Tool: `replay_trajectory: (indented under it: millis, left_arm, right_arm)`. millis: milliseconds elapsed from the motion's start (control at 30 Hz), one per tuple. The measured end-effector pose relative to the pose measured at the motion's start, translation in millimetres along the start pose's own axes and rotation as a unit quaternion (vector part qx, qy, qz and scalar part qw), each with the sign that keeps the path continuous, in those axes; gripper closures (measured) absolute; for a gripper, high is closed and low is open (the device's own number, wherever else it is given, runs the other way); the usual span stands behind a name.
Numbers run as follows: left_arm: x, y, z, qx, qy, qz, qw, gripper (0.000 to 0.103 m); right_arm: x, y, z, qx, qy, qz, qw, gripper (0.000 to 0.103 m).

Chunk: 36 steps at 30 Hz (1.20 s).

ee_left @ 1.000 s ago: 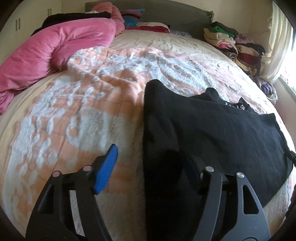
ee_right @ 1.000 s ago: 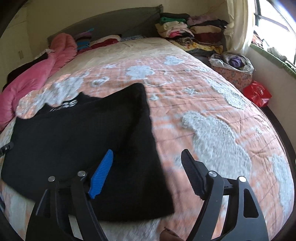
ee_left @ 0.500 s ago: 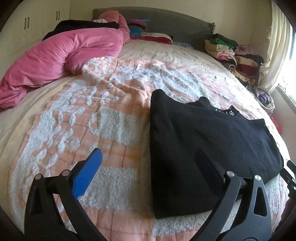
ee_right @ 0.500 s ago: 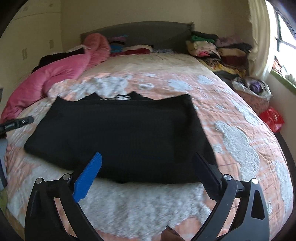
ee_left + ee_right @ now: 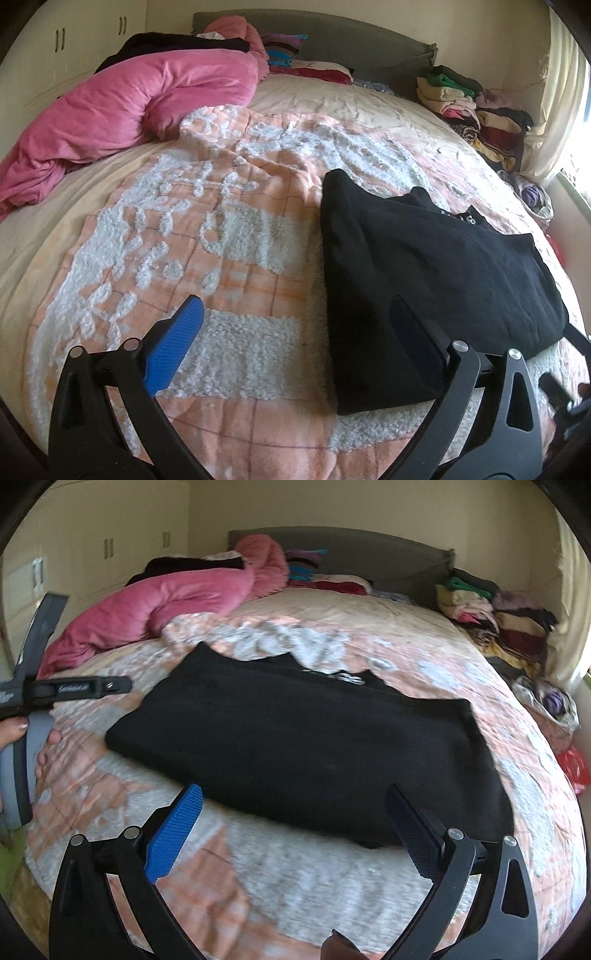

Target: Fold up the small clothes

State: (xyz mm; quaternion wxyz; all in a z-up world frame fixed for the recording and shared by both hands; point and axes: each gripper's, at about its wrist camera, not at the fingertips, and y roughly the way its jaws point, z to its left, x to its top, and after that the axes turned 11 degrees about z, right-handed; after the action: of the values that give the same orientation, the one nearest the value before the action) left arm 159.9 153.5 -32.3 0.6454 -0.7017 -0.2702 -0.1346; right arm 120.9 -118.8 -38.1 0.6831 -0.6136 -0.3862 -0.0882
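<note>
A black garment (image 5: pixel 417 273) lies folded flat on the peach-and-white blanket (image 5: pixel 229 236); in the right wrist view the garment (image 5: pixel 306 746) spans the middle of the bed, with white lettering at its collar. My left gripper (image 5: pixel 295 325) is open and empty, held above the garment's near left corner. My right gripper (image 5: pixel 295 805) is open and empty, above the garment's near edge. The left gripper's body (image 5: pixel 40 690) shows at the left edge of the right wrist view, held in a hand.
A pink duvet (image 5: pixel 122 107) is bunched at the bed's far left. Stacks of folded clothes (image 5: pixel 476 110) sit at the far right by the curtain. Pillows and clothes line the grey headboard (image 5: pixel 332 40). A red bag (image 5: pixel 572 771) lies beside the bed.
Both grippers have pulled back and risen away from the black garment, which now lies free on the blanket. Both stayed open.
</note>
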Motion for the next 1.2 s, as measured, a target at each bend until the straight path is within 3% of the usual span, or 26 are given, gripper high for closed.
replay_trajectory:
  millis: [400, 700, 967, 1200]
  left_arm:
    - [5, 3, 25, 0.002, -0.043, 0.008, 0.999, 0.009]
    - [11, 5, 23, -0.005, -0.037, 0.01, 0.9992, 0.009]
    - [34, 11, 7, -0.008, -0.017, 0.014, 0.9997, 0.009]
    - [48, 26, 0, -0.002, -0.004, 0.028, 0.9996, 0.009]
  right_arm:
    - [20, 24, 73, 0.019, -0.094, 0.007, 0.995, 0.004]
    - [29, 40, 111, 0.01, -0.152, 0.008, 0.988, 0.004]
    - [32, 55, 124, -0.02, -0.18, 0.01, 0.983, 0.004]
    - [37, 83, 123, -0.059, -0.183, 0.038, 0.981, 0.004]
